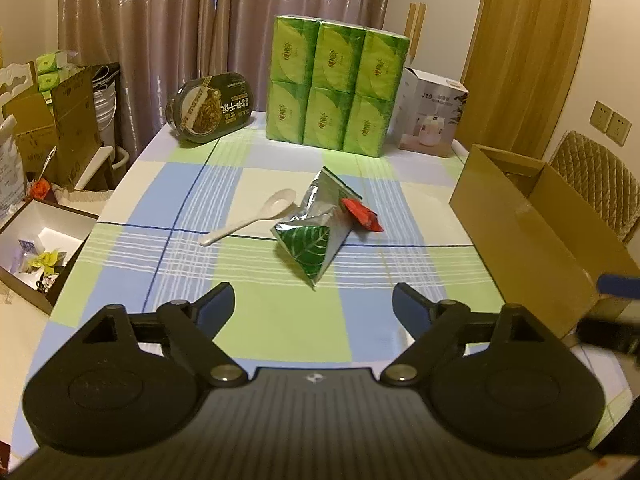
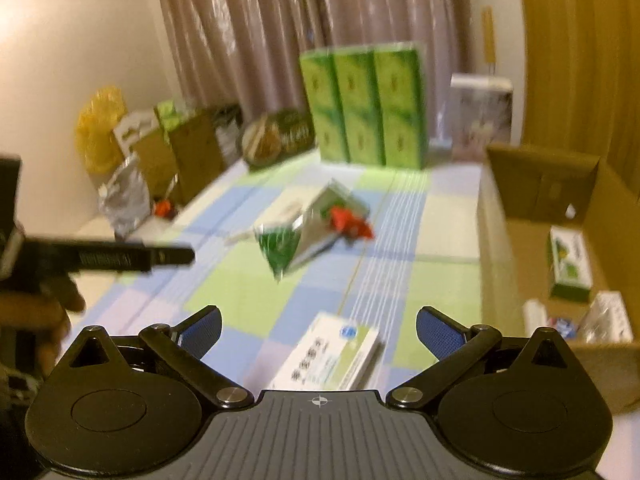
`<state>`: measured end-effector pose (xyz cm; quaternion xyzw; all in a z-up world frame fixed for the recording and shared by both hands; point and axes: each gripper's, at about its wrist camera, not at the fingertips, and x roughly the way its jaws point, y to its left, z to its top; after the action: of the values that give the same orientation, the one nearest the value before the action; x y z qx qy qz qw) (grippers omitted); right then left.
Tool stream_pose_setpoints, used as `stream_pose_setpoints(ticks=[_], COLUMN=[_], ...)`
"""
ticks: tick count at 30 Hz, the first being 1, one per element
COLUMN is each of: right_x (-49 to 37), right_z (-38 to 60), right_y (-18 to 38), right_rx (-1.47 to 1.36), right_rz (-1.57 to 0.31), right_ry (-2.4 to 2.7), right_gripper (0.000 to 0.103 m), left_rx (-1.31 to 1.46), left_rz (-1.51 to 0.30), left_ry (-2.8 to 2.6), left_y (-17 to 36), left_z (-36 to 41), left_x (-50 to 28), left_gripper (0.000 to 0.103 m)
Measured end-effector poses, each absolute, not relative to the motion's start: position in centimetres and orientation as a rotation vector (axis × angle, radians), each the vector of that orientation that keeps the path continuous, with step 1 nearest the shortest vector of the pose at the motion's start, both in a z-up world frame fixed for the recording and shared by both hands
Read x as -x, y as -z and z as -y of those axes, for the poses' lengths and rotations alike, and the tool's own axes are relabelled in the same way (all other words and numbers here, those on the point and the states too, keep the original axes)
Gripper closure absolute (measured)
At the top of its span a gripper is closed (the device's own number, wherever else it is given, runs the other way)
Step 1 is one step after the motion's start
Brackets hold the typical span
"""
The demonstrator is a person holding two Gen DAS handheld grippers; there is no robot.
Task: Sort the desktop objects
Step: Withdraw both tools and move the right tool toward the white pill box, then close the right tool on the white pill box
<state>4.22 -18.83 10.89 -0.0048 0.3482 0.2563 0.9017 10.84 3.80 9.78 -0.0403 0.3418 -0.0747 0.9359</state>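
On the checked tablecloth (image 1: 256,312) lie a white plastic spoon (image 1: 252,216), a silver and green foil packet (image 1: 316,232) and a small red wrapper (image 1: 362,216) beside it. My left gripper (image 1: 314,304) is open and empty, hovering short of the packet. My right gripper (image 2: 318,330) is open and empty above a white and green medicine box (image 2: 332,356) lying flat on the table. The right wrist view is blurred; the packet (image 2: 296,232) and red wrapper (image 2: 348,220) show in the middle of it.
An open cardboard box (image 1: 532,236) stands at the table's right edge, holding several small packs (image 2: 570,264). At the back stand a green tissue pack (image 1: 336,88), a dark noodle bowl (image 1: 212,108) and a white carton (image 1: 432,116). Boxes and clutter (image 1: 44,240) sit left of the table.
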Motion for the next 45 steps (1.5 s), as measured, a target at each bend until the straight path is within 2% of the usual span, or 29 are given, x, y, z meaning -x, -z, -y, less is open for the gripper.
stream_pose_setpoints(ticks=[5, 15, 27, 29, 30, 34, 45], right_x=[-5.4, -7.5, -8.3, -8.3, -8.4, -8.8, -10.6], right_z=[17.6, 15.1, 13.5, 13.5, 13.7, 13.9, 15.3], right_y=[-7.9, -2.6, -0.2, -0.1, 0.0, -0.1, -1.0], right_rx=[0.012, 0.003, 0.071, 0.086, 0.086, 0.095, 0.085], right_rz=[-0.814, -0.952, -0.963, -0.956, -0.957, -0.946, -0.893], right_ry=[-0.516, -0.446, -0.386, -0.383, -0.388, -0.394, -0.414], right_gripper=[0.002, 0.002, 0.003, 0.013, 0.022, 0.03, 0.034], left_rx=[0.068, 0.057, 0.061, 0.061, 0.062, 0.053, -0.035], left_rz=[-0.717, -0.749, -0.781, -0.787, -0.789, -0.802, -0.801], left_ry=[0.162, 0.17, 0.164, 0.166, 0.169, 0.187, 0.242], left_y=[-9.0, -6.8, -3.8, -3.4, -3.2, -2.6, -2.4], left_z=[-4.2, -5.4, -6.2, -6.2, -6.2, -5.9, -5.0], left_x=[-11.7, -13.6, -15.4, -15.6, -15.6, -15.8, -17.7], left_gripper=[0.014, 0.013, 0.012, 0.012, 0.012, 0.012, 0.012])
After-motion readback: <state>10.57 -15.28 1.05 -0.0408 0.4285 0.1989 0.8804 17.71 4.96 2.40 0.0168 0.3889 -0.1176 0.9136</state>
